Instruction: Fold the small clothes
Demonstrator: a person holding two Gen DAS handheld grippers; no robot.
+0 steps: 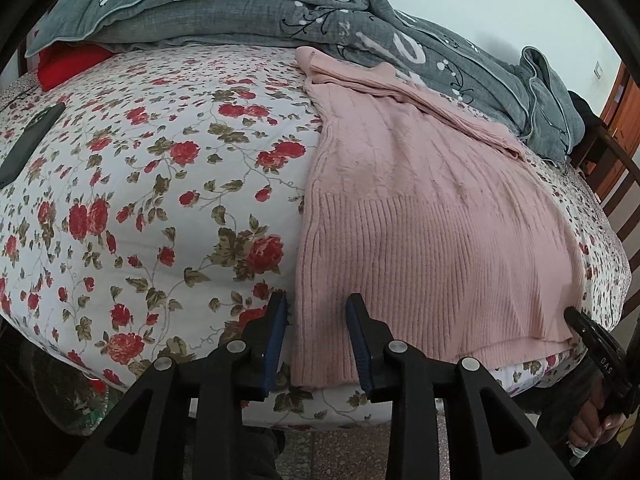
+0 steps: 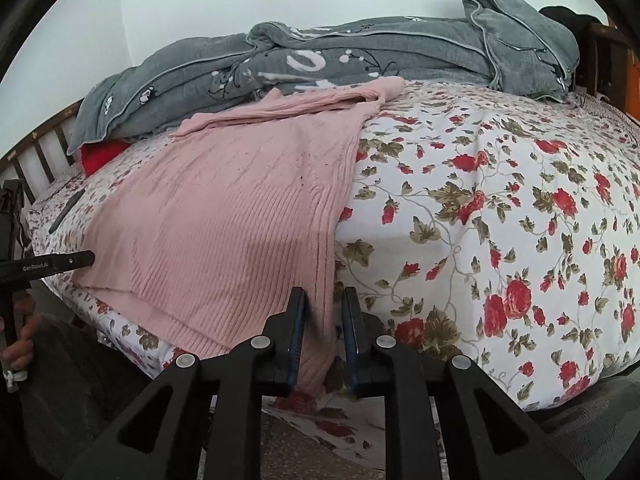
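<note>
Left gripper [image 1: 316, 304] spread, straddling pink sweater [image 1: 420, 216] hem corner. Right gripper [image 2: 324, 300] narrowly parted around opposite corner. "GenRobot.AI" read on left gripper, "DAS" on right.

Rose-print bedsheet [image 1: 168, 184], crumpled grey quilt [image 1: 248, 12] along the far side, red cloth [image 1: 68, 66] beneath it, dark phone [image 1: 30, 140], wooden bed rail [image 2: 44, 148]

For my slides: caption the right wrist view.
Right gripper straddles the pink sweater's hem corner on a floral bedspread.
</note>
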